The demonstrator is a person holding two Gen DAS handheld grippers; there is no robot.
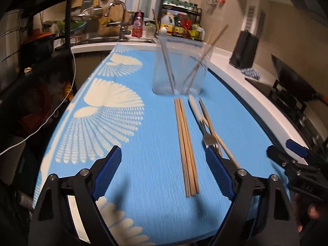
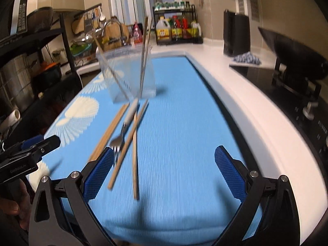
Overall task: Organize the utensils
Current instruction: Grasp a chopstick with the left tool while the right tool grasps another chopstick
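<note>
On the blue mat (image 1: 155,164) a fork (image 1: 199,119) and chopsticks (image 1: 186,149) await your container (image 1: 180,69), half-filled; both grippers' fingers gape empty.

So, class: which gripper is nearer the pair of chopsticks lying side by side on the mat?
Left. The left gripper straddles the paired chopsticks; the right gripper sits off to their right, with them beyond its left finger.

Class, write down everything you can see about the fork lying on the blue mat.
The fork has a pale, whitish handle and a shiny metal neck and tines. It lies flat on the blue mat, handle pointing toward the clear container, tines toward the cameras. It sits between the paired chopsticks and a crossed pair, apparently resting against the latter. No gripper holds it.
</note>
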